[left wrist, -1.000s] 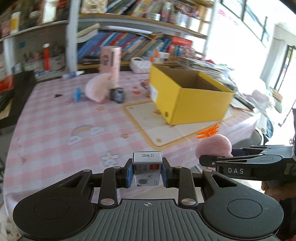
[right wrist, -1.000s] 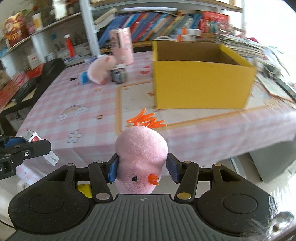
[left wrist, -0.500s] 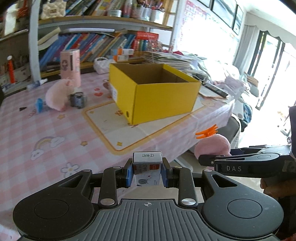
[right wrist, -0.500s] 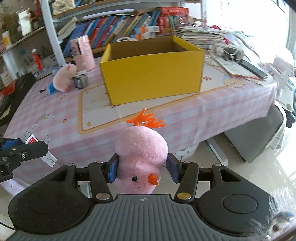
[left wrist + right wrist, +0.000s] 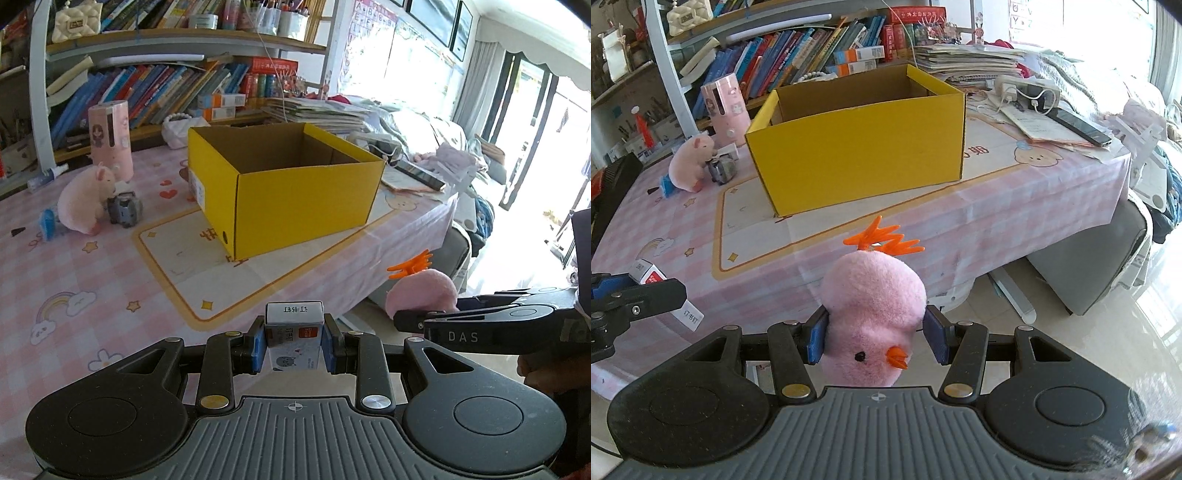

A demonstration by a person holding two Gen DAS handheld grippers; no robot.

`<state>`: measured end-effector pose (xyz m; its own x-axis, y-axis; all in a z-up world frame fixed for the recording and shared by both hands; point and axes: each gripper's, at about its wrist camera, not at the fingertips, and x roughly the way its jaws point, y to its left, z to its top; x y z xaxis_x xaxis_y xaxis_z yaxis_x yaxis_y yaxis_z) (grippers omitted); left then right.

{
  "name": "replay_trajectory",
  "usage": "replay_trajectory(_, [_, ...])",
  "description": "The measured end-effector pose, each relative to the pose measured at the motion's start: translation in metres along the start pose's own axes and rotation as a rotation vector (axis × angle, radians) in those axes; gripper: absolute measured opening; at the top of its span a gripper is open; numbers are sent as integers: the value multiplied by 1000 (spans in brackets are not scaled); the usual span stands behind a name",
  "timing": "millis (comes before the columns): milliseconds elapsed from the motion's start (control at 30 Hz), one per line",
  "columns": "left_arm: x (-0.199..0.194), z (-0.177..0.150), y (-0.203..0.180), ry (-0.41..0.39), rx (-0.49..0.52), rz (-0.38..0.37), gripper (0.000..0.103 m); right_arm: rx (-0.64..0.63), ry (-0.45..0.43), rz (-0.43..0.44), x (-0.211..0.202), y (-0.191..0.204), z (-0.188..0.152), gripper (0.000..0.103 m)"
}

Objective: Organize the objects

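Note:
My left gripper (image 5: 294, 349) is shut on a small white staples box (image 5: 294, 334), held above the table's front edge. My right gripper (image 5: 875, 338) is shut on a pink plush chick (image 5: 873, 317) with an orange crest, held in front of the table over the floor. The chick also shows in the left wrist view (image 5: 421, 291), and the staples box in the right wrist view (image 5: 650, 275). An open yellow cardboard box (image 5: 284, 188) stands on the pink tablecloth, ahead of both grippers; it also shows in the right wrist view (image 5: 860, 147) and looks empty.
A pink plush pig (image 5: 83, 201), a small grey toy (image 5: 123, 210) and a pink cylinder (image 5: 110, 138) stand at the table's far left. Papers and a phone (image 5: 1078, 125) lie at the right end. A bookshelf (image 5: 166, 85) backs the table. A grey seat (image 5: 1089, 266) stands right of it.
Both grippers have swung rightward and risen; the yellow box now sits centred ahead and its inside shows. Both holds are unchanged.

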<state>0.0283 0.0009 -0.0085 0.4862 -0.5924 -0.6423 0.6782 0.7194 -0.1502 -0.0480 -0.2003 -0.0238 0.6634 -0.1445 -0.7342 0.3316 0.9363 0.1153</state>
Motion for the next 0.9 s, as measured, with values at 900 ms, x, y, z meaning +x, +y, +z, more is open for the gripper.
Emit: replay_trajectory(900, [62, 120, -7, -220, 35, 13, 28, -84, -237, 18, 37, -43, 141, 50])
